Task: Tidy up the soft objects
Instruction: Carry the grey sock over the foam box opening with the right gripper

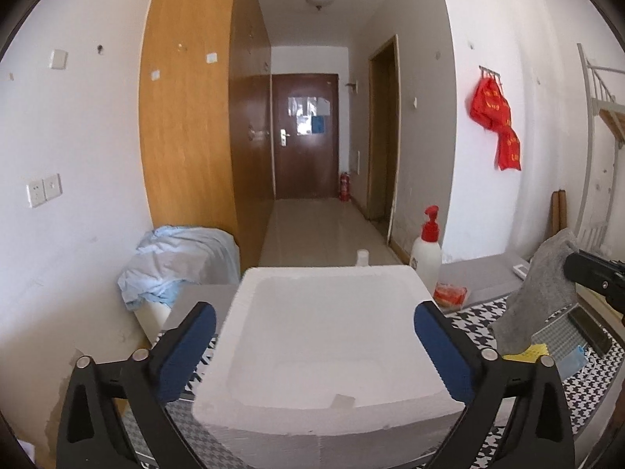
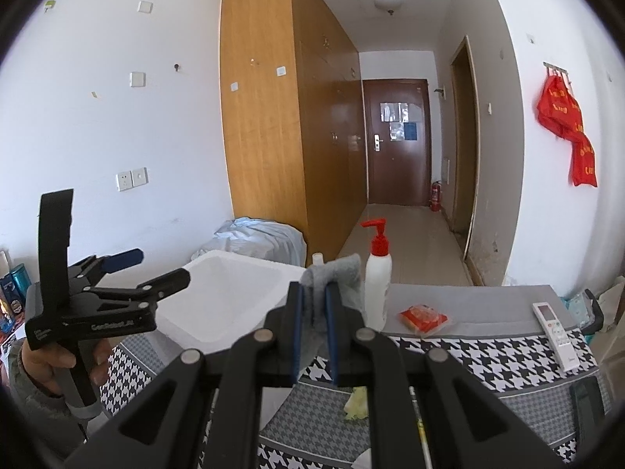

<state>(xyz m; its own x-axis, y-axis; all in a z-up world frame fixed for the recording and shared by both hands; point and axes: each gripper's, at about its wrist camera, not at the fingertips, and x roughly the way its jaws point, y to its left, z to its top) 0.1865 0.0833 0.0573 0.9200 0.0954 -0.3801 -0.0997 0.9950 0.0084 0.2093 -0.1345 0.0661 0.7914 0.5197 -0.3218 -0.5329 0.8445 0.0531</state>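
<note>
A grey cloth (image 2: 340,273) hangs crumpled between the blue pads of my right gripper (image 2: 314,305), which is shut on it above the houndstooth-covered table (image 2: 488,355). In the left wrist view the same grey cloth (image 1: 543,293) dangles at the right from the right gripper (image 1: 574,269). A white foam box (image 1: 324,336) sits open-topped on the table with nothing visible inside. My left gripper (image 1: 316,336) stands wide open, its pads apart on either side of the box and not touching it. From the right wrist view the left gripper (image 2: 158,265) hovers at the foam box's (image 2: 218,301) left side, held by a hand (image 2: 50,363).
A white pump bottle (image 2: 377,285) with a red top stands behind the cloth, with a red packet (image 2: 422,318) and a white remote (image 2: 554,328) to its right. A pale blue sheet (image 1: 179,262) is heaped behind the box. A phone (image 1: 590,330) lies at the table's right.
</note>
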